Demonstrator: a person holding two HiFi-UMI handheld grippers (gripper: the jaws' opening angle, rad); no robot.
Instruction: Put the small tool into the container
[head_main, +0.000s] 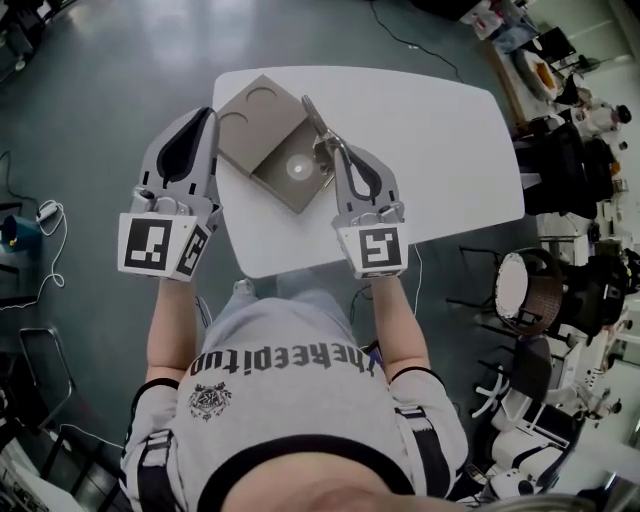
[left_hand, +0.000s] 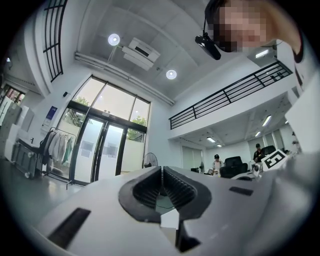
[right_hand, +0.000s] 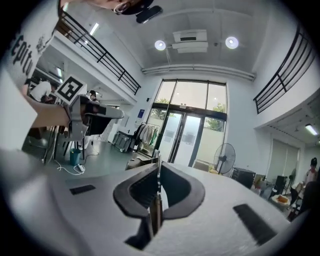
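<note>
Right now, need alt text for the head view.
Seen from above, a person holds two grippers over a white table, and the right gripper is shut on a thin metal tool at the right edge of a brown container. The left gripper, shut and empty, hangs at the container's left side.

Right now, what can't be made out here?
- small tool: kind unclear; tiny in the head view, edge-on between the right hand-held gripper's shut jaws in the right gripper view.
- container: right corner hidden behind that hand-held gripper, head view.
- pale round thing in the container: too small to identify, head view.
</note>
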